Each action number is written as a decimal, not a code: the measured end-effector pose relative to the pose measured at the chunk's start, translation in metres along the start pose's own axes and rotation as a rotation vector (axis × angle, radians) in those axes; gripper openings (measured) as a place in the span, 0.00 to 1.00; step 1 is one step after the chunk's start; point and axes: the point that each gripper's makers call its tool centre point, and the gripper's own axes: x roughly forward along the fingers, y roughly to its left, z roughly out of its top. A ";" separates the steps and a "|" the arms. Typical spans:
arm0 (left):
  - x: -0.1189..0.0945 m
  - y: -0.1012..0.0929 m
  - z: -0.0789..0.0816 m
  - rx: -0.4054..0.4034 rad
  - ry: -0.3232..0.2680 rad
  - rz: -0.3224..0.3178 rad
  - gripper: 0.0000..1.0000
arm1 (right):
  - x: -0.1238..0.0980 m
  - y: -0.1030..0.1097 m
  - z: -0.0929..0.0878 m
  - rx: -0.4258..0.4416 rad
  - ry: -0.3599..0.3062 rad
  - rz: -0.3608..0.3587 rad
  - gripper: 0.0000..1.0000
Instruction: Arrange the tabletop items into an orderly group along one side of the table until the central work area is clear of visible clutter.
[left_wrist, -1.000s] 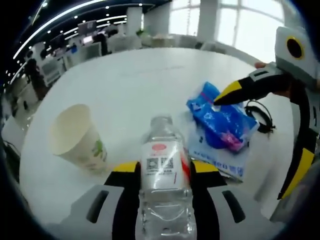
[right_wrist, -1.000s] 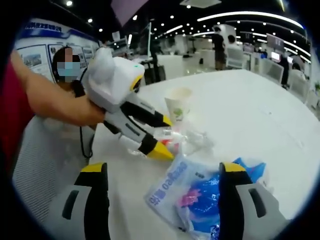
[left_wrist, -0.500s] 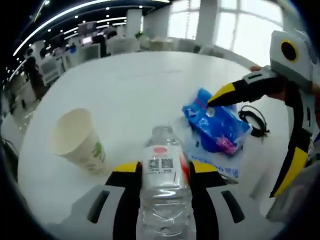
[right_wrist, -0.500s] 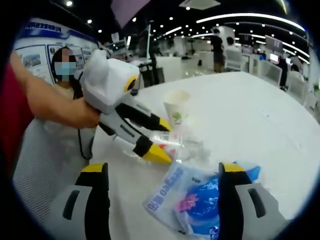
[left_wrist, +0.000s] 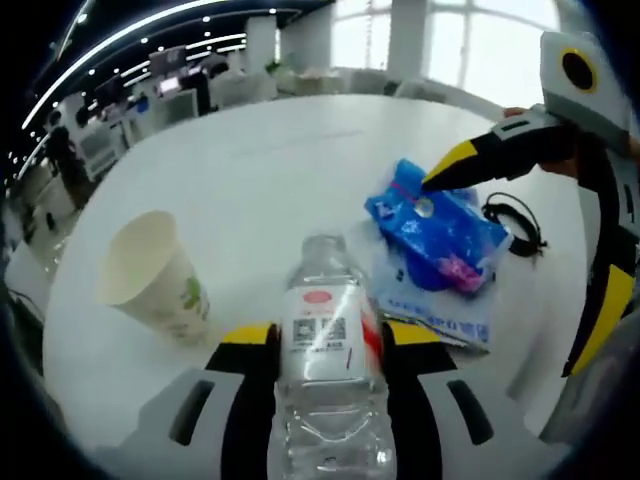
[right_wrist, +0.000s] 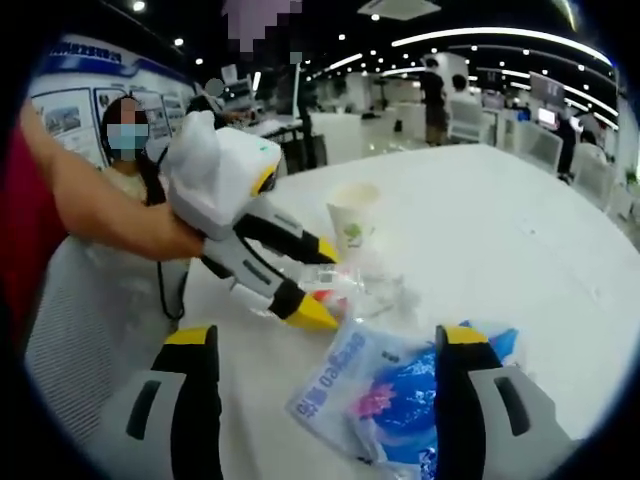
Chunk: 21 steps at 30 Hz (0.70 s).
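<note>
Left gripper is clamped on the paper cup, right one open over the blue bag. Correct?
Not quite. The left gripper is clamped on the clear water bottle, not the paper cup, which stands free beside it, as the left gripper view shows. The right gripper is open over the blue bag.

I count one clear water bottle (left_wrist: 328, 380), lying between my left claw's jaws. Left of the bottle stands one paper cup (left_wrist: 152, 275). Right of the bottle there is one blue plastic packet (left_wrist: 438, 233), lying on one white printed bag (left_wrist: 440, 318). Beyond the packet, farther right of the bottle, I see one black looped cable (left_wrist: 513, 223). All of it sits on one white table (left_wrist: 260, 170)
</note>
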 end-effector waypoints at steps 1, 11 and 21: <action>0.000 0.000 0.002 -0.001 -0.006 0.000 0.38 | 0.001 0.000 -0.001 0.002 0.003 0.001 0.88; 0.010 0.001 0.011 0.019 -0.001 -0.004 0.39 | 0.003 -0.003 0.002 0.004 -0.009 0.004 0.87; 0.012 0.000 0.008 0.033 0.010 0.000 0.37 | 0.001 -0.007 -0.002 0.007 0.000 -0.007 0.87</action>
